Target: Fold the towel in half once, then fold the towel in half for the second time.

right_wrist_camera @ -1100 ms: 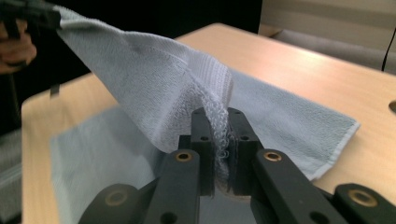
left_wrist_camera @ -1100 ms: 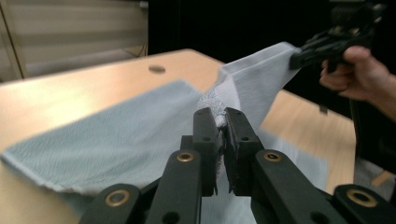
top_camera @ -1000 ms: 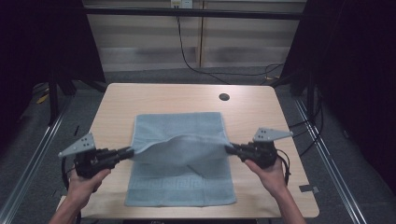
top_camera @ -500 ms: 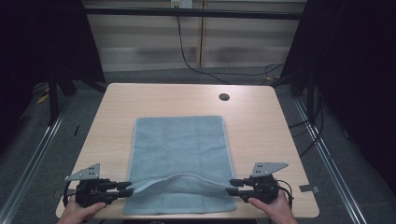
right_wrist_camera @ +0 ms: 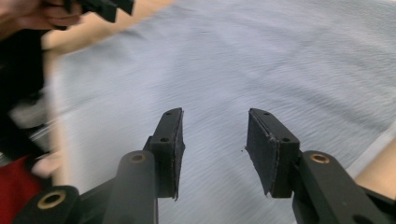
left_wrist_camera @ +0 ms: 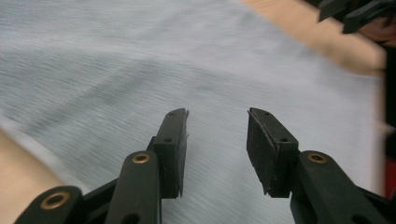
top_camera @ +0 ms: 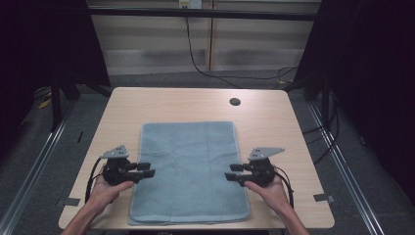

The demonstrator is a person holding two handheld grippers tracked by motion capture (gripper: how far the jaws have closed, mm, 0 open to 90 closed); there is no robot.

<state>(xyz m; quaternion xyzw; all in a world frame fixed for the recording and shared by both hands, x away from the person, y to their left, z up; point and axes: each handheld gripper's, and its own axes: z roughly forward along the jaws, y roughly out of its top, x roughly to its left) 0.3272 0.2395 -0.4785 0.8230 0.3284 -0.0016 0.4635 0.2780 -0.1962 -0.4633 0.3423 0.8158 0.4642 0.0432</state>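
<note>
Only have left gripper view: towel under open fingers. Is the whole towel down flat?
Observer: Yes. High view: towel lies spread flat on the table, near edge close to the table's front.
Operator: Right gripper holding anything?
Observer: No. Right gripper: fingers have just been opening, nothing between them, over the towel's right edge.
Operator: Anything else on the table?
Observer: A dark round spot near the far right corner.
</note>
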